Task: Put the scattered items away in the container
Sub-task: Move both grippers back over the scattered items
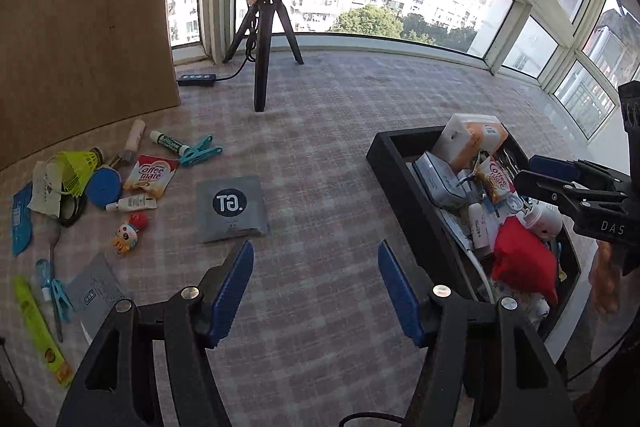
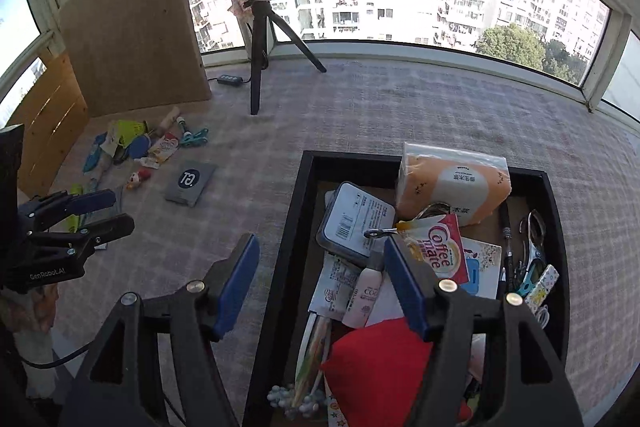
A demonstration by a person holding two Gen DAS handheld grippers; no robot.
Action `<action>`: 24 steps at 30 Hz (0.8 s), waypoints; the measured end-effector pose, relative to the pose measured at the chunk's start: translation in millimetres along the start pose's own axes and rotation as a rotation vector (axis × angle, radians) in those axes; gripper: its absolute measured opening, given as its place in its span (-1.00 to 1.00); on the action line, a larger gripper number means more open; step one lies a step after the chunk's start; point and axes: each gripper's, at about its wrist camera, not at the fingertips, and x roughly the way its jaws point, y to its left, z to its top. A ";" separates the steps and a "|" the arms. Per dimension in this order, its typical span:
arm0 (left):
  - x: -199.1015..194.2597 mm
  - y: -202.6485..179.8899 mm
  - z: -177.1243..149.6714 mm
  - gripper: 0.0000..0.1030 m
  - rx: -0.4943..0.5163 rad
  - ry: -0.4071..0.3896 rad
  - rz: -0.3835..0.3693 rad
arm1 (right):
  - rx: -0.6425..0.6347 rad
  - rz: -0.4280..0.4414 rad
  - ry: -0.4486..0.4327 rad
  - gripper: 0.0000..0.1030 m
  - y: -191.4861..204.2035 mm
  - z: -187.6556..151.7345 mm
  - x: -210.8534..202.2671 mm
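Scattered items are seen on the checked cloth point(image 1: 320, 155) at far left: two blue clothes pegs point(image 1: 200, 149), one yellow-green shuttlecock point(image 1: 78, 167), one Coffee mate sachet point(image 1: 150, 179), one blue round disc point(image 1: 103, 187), one small clown toy point(image 1: 129, 231) and two flat grey pouches, of which the larger point(image 1: 232, 209) lies nearest the middle, its long axis running near to far. One black rectangular container point(image 2: 288, 239) is placed at right, long axis also near to far, crammed with a soft tissue pack point(image 2: 452, 183), a red cloth bag point(image 2: 372, 367) and a second sachet point(image 2: 440, 251). Left gripper point(image 1: 316, 287) is held wide, nothing between its ribbed blue pads. Right gripper point(image 2: 320, 283) is likewise spread wide and empty over the container's left wall.
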 end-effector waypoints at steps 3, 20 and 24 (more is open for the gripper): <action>-3.0 46.8 -22.8 0.21 -0.085 0.018 0.046 | -0.037 0.036 0.035 0.24 21.3 0.9 15.9; -40.3 259.5 -117.2 0.22 -0.556 0.018 0.330 | -0.164 0.137 0.165 0.24 141.2 29.2 120.4; -30.5 277.1 -119.6 0.24 -0.600 0.033 0.327 | -0.115 0.137 0.218 0.24 158.3 43.5 152.6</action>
